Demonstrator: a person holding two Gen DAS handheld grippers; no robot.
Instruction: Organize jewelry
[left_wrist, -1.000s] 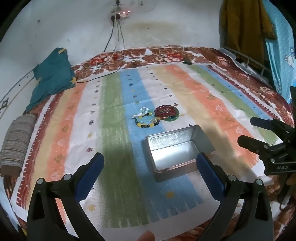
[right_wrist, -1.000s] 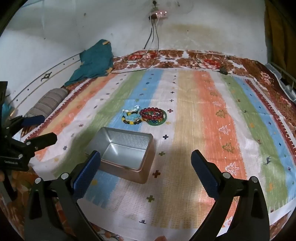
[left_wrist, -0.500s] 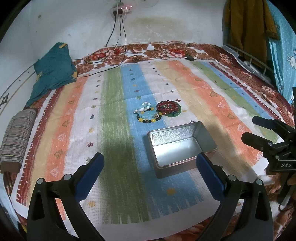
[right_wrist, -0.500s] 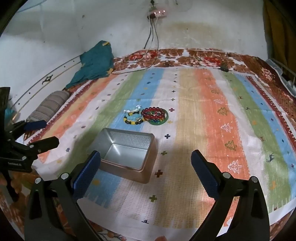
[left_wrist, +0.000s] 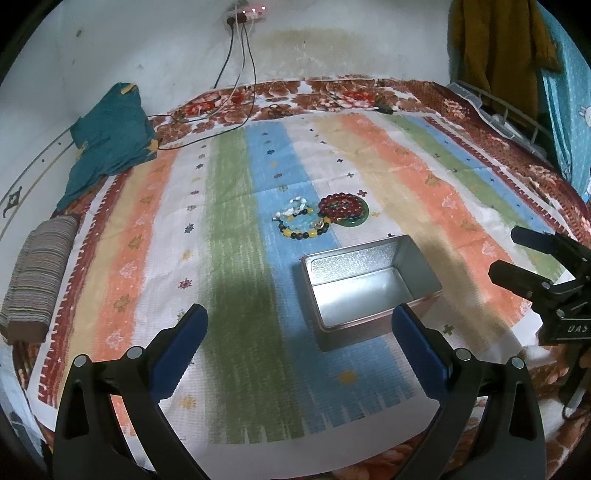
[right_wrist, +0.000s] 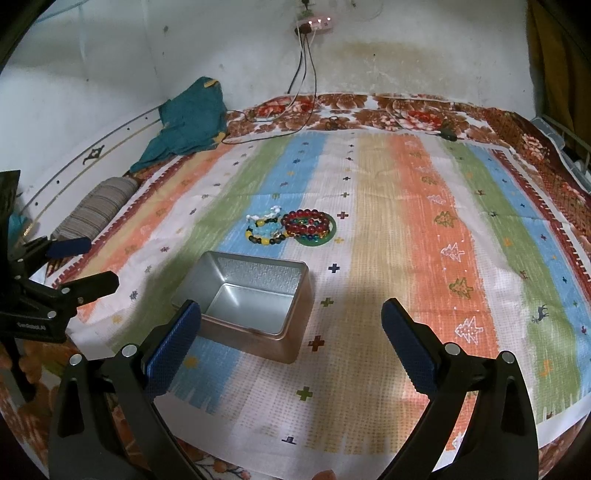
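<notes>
- Nearest the cameras: left gripper (left_wrist: 297, 332) and right gripper (right_wrist: 291, 328), fingers spread wide, holding nothing.
- Mid-cloth: empty metal tin (right_wrist: 255, 295).
- Just beyond: bracelets (right_wrist: 291, 227) clustered, touching.
- Risk: overlapping strands snag, so one pinch may drag several or miss the tin.

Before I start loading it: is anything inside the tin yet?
No. The tin shows only its bare shiny bottom and patterned inner wall. The bracelets lie on the cloth beyond it. The near inner wall is hidden by the rim.
</notes>
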